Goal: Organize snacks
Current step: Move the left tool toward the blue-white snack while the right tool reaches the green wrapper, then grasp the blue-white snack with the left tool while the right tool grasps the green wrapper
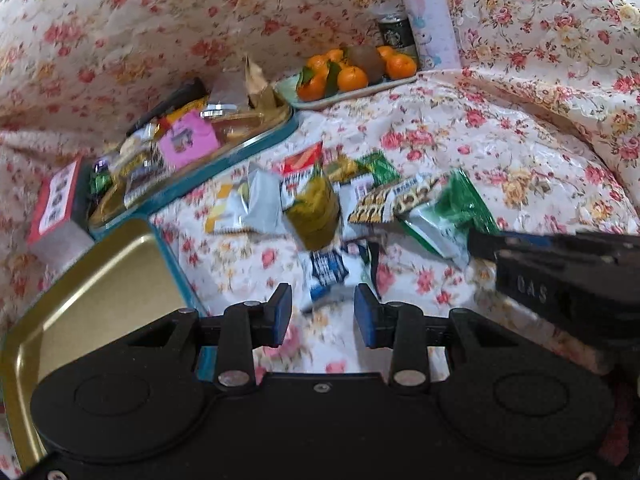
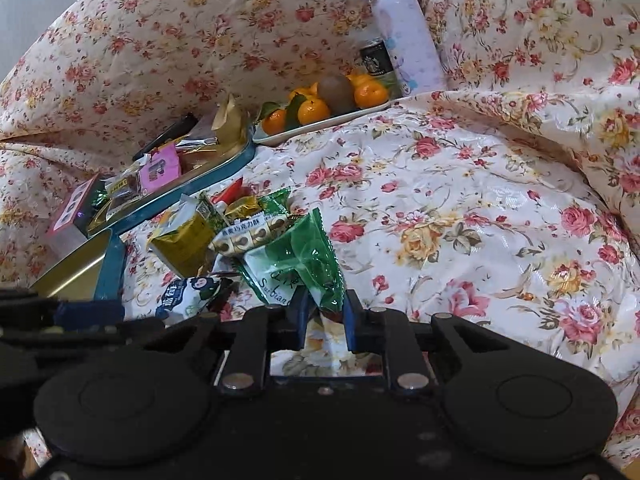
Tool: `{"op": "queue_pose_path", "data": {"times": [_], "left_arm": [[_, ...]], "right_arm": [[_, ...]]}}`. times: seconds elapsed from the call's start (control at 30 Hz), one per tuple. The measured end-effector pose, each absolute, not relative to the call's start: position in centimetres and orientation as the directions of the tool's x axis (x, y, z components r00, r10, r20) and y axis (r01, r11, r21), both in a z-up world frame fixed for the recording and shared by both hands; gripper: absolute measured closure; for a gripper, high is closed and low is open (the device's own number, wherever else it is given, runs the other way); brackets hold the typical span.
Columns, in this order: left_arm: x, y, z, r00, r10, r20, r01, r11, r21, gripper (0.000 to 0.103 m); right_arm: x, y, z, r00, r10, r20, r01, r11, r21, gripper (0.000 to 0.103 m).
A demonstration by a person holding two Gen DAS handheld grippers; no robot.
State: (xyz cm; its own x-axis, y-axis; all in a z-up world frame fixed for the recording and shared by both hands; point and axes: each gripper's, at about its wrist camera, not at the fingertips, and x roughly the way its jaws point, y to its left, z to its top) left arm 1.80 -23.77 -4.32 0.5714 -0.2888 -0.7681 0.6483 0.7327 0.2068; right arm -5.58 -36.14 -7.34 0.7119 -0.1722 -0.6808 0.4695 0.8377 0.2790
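green snack packet (image 2: 304,264) sits pinched at its corner between the right gripper (image 2: 325,320) jaws, apparently off the floral cloth (image 2: 460,208).

Rumpled floral cloth (image 2: 460,208) everywhere, rose-patterned, under soft light.

A cream cloth (image 2: 460,208) bears red and yellow roses. The tin (image 1: 224,160) is teal outside, gold inside. Orange mandarins (image 1: 352,78) sit at twelve o'clock beside a lilac bottle (image 1: 430,20). The nearest snack packet (image 2: 304,264) is green and white.
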Motion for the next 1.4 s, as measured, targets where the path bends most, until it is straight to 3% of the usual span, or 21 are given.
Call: {"op": "queue_pose_path", "data": {"times": [0.17,0.57,1.07,1.23,1.4], "left_arm": [[3.1,-24.7,-4.1,0.582,-0.295,-0.758,0.657,0.72,0.224,0.058],[8.4,-25.8,-5.6,0.481,-0.26,-0.837,0.591,0.801,0.09,0.058],[6.1,-22.1,-5.4,0.431,-0.19,-0.882,0.622,0.771,0.138,0.06],[4.3,-20.7,-4.4,0.449,-0.233,-0.863,0.669,0.728,0.152,0.06],[2.9,-20.4,-3.6,0.39,-0.341,-0.855,0.729,0.682,0.061,0.059]], "right_arm": [[-5.7,-36.6,-7.8,0.71,-0.167,-0.684,0.479,0.827,0.295,0.084],[-5.7,-36.2,-7.8,0.711,-0.178,-0.68,0.48,0.829,0.286,0.084],[-5.6,-36.3,-7.7,0.709,-0.176,-0.683,0.486,0.824,0.292,0.082],[-5.8,-36.5,-7.7,0.709,-0.167,-0.685,0.488,0.817,0.306,0.082],[-5.8,-36.2,-7.7,0.708,-0.174,-0.684,0.489,0.82,0.297,0.081]]}}
